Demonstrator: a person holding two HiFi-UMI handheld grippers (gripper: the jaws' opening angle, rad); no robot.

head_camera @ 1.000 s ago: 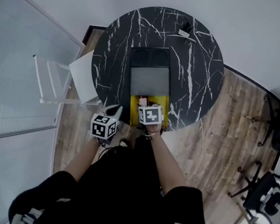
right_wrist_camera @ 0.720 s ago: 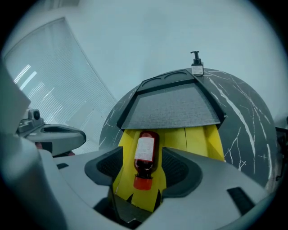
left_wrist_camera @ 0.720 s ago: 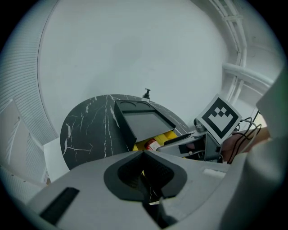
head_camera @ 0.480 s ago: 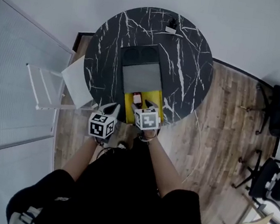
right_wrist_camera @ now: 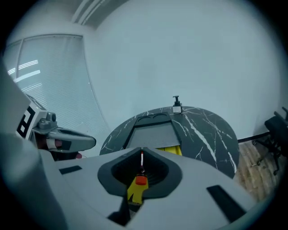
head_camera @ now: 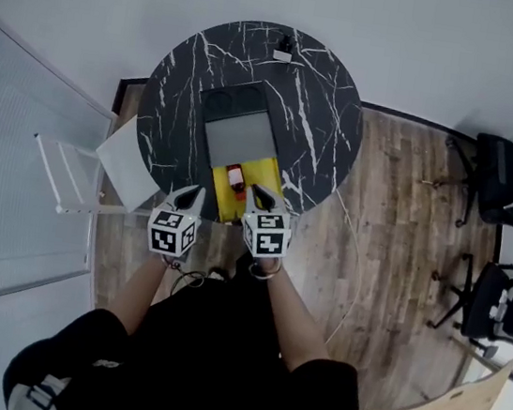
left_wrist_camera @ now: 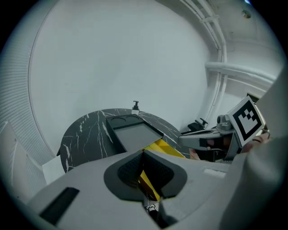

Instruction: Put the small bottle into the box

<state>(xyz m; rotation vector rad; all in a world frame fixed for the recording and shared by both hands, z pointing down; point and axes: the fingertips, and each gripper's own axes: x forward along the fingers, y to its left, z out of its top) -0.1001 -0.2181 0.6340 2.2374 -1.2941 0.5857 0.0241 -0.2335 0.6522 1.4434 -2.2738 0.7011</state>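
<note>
Well left of the yellow box (head_camera: 263, 170), a white panel (head_camera: 130, 158) stands just beside the rim of the round black marble table (head_camera: 326, 114).

Your left gripper (head_camera: 189, 197) hangs just left of the yellow box, at the table's near rim. Its tips point toward the table. In the left gripper view its jaws are pressed together at the tips. Only the hollow between the pads is open, and nothing sits in it; a strip of yellow shows through from behind.

The yellow box itself sits at the near edge of the table, right in front of you. The small bottle (head_camera: 236, 178) lies inside it, in the left half, touching neither gripper. Right behind the yellow box on the table is a dark tray (head_camera: 238, 135) with a flat grey middle and two round recesses at its far end. Farther behind the box, at the table's far rim, stands a small dark clip-like thing (head_camera: 283, 51); you cannot tell what it is.

Your right gripper (head_camera: 260, 193) has its tips over the right part of the yellow box, near the bottle but apart from it. Its jaws are also closed tip to tip and empty. The bottle's orange cap shows only through the hollow between the pads.

Well right of the yellow box, black office chairs (head_camera: 493, 171) stand on the wooden floor.
</note>
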